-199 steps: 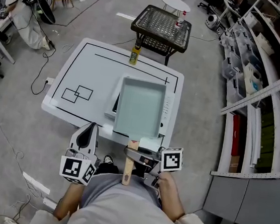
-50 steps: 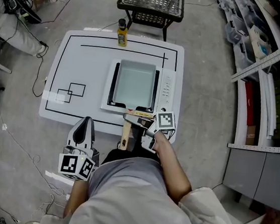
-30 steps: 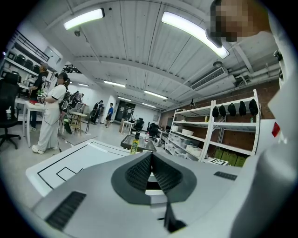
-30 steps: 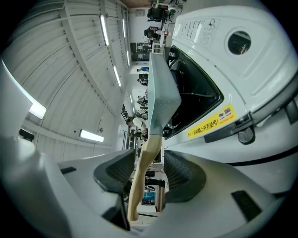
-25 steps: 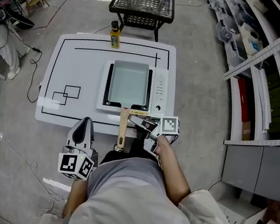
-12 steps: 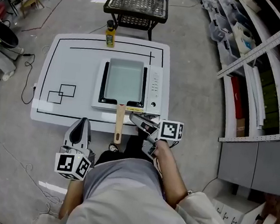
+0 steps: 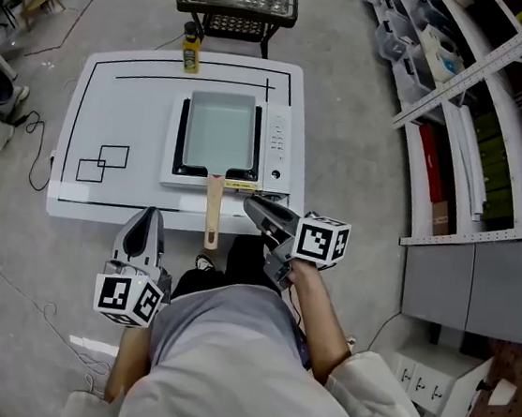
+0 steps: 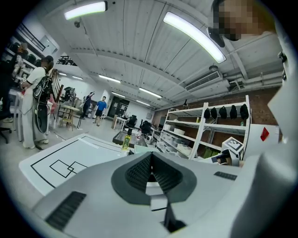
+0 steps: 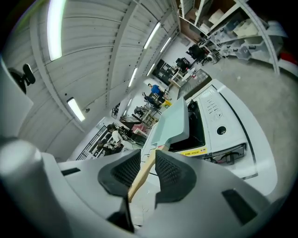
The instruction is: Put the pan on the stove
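The pan (image 7: 220, 132) sits on the stove (image 7: 276, 148), which stands on the white table (image 7: 114, 100) toward its right side. The pan's wooden handle (image 7: 212, 216) sticks out over the near edge of the stove and past the table edge, toward us.

Our right gripper (image 7: 252, 204) hangs just off the stove's near right corner, to the right of the handle and clear of it. Its jaws have just been closing and now stand partly apart, with nothing held. In the right gripper view we see the handle and the pan through the gap, farther off and not touched by the pads (image 9: 170, 172).

Our left gripper (image 7: 149, 215) is low on the left, by the near edge of the table and well apart from the pan. In the left gripper view its jaws meet at the tips and hold nothing.

A yellow bottle (image 7: 190, 53) stands at the table's far edge.
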Demonstrator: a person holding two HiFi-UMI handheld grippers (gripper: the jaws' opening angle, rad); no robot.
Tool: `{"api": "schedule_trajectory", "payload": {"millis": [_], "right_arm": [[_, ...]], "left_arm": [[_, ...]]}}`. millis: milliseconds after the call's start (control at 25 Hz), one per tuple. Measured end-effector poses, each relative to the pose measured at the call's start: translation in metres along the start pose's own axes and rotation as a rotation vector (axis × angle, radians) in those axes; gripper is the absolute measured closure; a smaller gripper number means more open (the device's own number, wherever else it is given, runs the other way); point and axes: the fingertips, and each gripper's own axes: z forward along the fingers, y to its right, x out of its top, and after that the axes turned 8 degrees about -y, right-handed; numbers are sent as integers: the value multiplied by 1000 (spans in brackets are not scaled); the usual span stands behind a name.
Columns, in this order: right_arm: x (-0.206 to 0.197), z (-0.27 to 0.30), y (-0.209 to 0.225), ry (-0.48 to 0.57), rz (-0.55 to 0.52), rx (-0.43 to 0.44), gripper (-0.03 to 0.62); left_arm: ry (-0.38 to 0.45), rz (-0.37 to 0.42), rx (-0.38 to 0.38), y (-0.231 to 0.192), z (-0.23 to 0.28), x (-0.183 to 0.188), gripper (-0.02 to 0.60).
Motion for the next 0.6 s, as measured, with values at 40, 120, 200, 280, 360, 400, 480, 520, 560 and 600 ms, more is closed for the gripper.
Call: {"api": "schedule_trajectory", "payload": {"millis": [40,120,200,280,360,400,480,520,560,600], "right_arm": [[1,-4,-2,9,-14,-10,494],[4,-11,-6,24,-48,-36,502],[9,-17,-8,37,-79,-58,507],[13,-23,-13,55,-101,-67,510],[15,-30,-22,75,-120,-62,517],[17,-34,-28,85,-131,-55,519],[19,-40,-41,101,-163,-52,522],[20,-41,-45,106,-185,-61,524],[20,-43,-47,107,-207,-79,526],[21,-44,-47,105,-229,-103,528]], "left_arm": [[-1,1,-5,2,0,0,580],[-1,5,-13,5,-1,0,580],[2,4,-14,7,0,0,580],[5,1,-12,8,0,0,580],[4,-2,-10,9,-1,-1,580],[2,-5,-8,10,-2,-2,580],[-4,-9,-3,10,-4,-3,580],[-7,-9,-2,9,-5,-4,580],[-9,-7,-1,9,-6,-4,580],[-7,-6,-2,8,-5,-4,580]]}}
